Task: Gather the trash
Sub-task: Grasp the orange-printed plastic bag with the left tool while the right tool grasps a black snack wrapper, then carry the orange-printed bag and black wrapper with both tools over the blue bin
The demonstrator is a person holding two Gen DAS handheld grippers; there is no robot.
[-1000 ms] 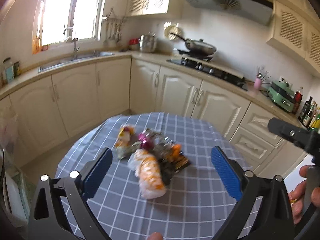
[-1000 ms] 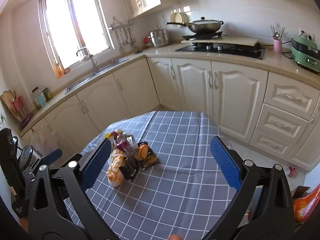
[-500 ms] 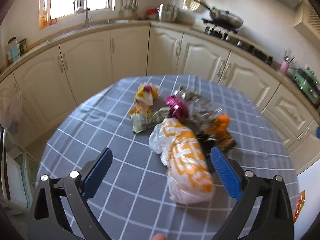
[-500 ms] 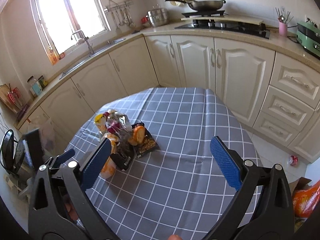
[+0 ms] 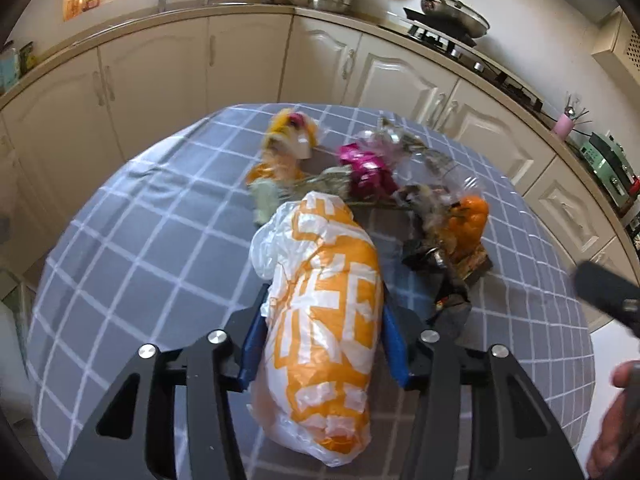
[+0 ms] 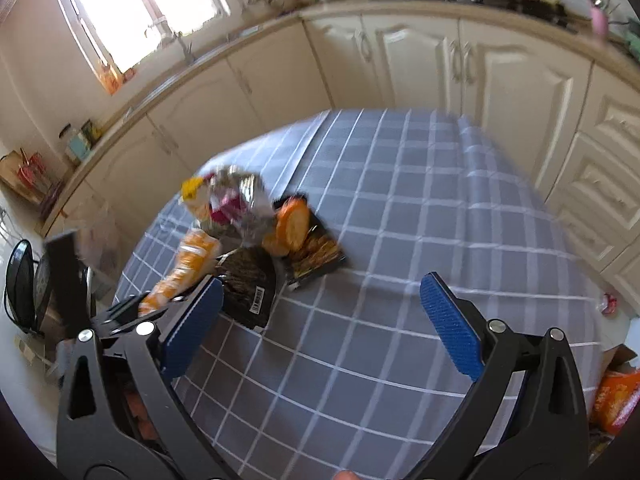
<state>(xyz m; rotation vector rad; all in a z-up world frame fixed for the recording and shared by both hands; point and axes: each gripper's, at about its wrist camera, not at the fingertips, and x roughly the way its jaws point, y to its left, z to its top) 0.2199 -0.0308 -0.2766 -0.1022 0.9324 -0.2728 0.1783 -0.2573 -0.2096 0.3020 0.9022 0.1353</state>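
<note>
A kitchen with cream cabinets; a bench [image 5: 132, 240] under a grey checked cloth carries the trash. The left gripper [image 5: 322, 344] has just been closing and its blue pads now press both sides of the orange-and-white bag [image 5: 324, 304], which lies on the cloth nearest the camera. The right gripper [image 6: 320, 320] hangs wide open and empty over bare cloth beside the pile. Judging by this, collecting has barely begun: the pink wrapper [image 5: 364, 168], yellow wrapper [image 5: 288, 140], orange packet [image 5: 466, 220] and black packet [image 6: 248, 276] all remain. The bag's white lettering is unreadable; the black packet shows only a barcode label
</note>
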